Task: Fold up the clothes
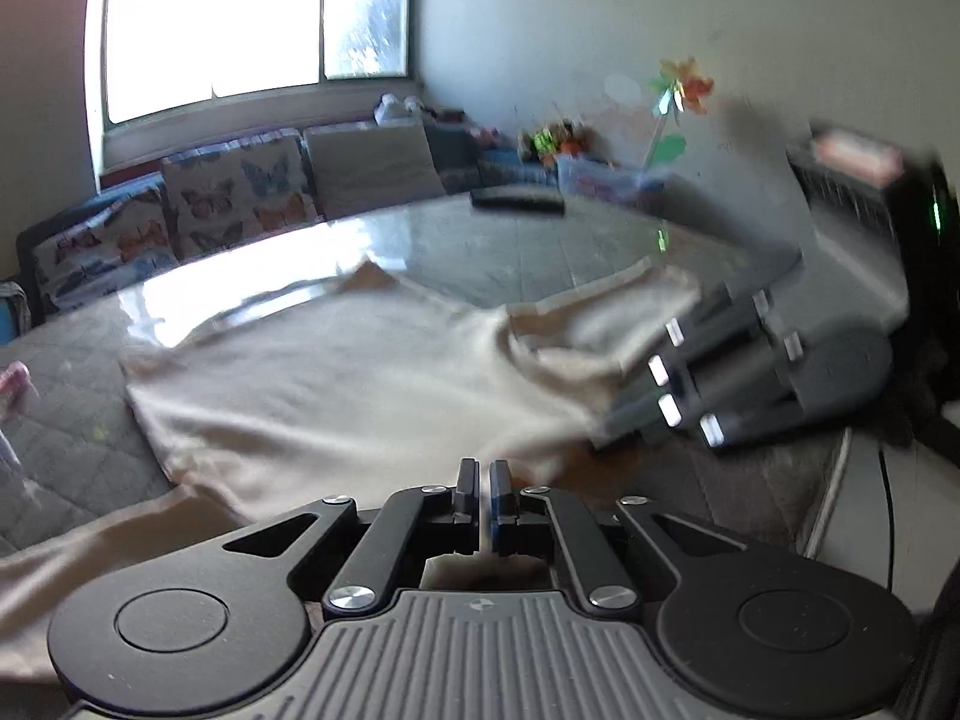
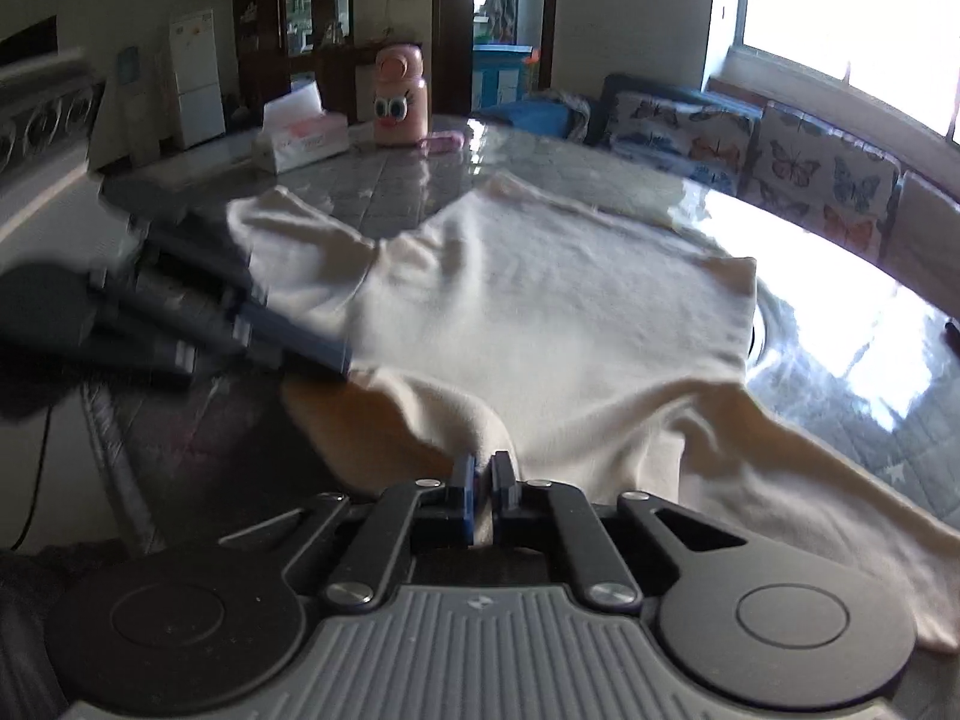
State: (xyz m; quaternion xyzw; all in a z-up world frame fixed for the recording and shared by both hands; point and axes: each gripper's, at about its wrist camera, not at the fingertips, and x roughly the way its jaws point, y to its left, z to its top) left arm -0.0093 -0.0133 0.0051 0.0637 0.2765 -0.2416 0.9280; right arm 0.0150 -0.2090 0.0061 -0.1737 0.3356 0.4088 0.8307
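On the tabletop [image 2: 840,324] lay a cream shirt [image 2: 540,312], spread mostly flat, its far edge toward the window side. I noted that my left tongs [image 1: 483,483] were closed to a thin slit, with cream cloth showing between and under the fingers; I judged them to have hold of the shirt's near edge. My right tongs [image 2: 483,474] stood likewise nearly shut, and a ridge of the shirt rose straight to their tips, so I judged them clamped on the same near edge. Each tongs appeared in the other's view, motion-blurred, at the shirt's side: the right tongs [image 1: 690,384] beside a rumpled, partly turned-over portion, the left tongs [image 2: 252,330] against the cloth's border.

Findings on progress: the body of the shirt was flat and single-layered across most of its spread; one sleeve-like flap trailed toward the near right in the right view. No finished, compact fold was visible. I judged a fold to be in hand, with the near edge lifted off the tabletop. Remaining, as far as could be seen: carrying that edge over, then reducing the shirt to a tidy stack.

A pink bottle [image 2: 399,99] and a tissue box [image 2: 300,135] stood well apart at the far side.
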